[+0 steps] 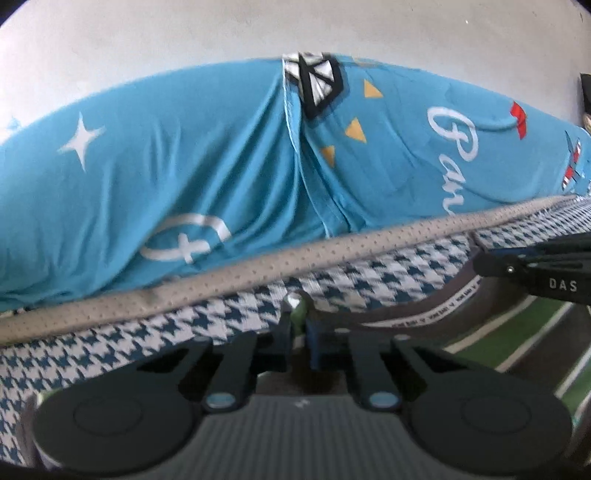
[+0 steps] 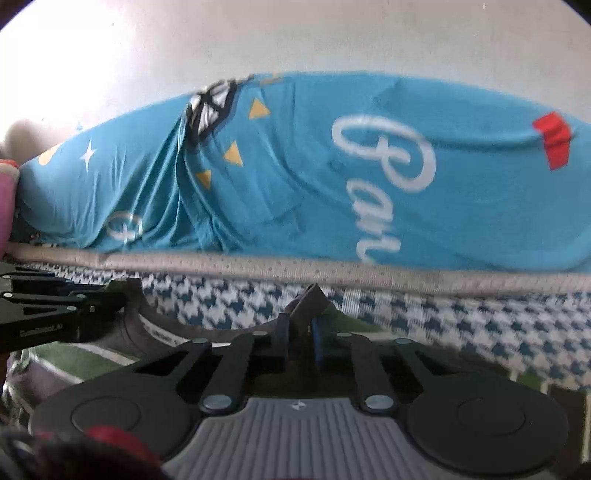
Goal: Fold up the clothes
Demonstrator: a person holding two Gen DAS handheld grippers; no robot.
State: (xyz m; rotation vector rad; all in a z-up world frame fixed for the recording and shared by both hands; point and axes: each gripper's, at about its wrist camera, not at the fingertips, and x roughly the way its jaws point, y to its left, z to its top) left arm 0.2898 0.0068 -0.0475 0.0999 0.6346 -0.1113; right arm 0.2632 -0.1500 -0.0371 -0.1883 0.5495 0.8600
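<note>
The garment [image 1: 517,332] is dark grey with green and white stripes and hangs stretched between the two grippers. In the left wrist view my left gripper [image 1: 297,326] is shut on a green edge of it, and a small tuft of cloth pokes out above the fingertips. My right gripper [image 1: 539,266] shows at the right edge, side-on. In the right wrist view my right gripper [image 2: 301,325] is shut on a dark fold of the garment [image 2: 74,360], which sticks up in a peak. The left gripper [image 2: 62,314] shows at the left, gripping the other end.
A bed lies just ahead with a blue-and-white houndstooth sheet [image 1: 147,332] and a grey dotted band [image 1: 258,266]. Behind it rises a turquoise cover [image 1: 184,166] with white script, stars and yellow triangles, then a white wall [image 1: 221,29]. A pink object [image 2: 7,192] is at the left.
</note>
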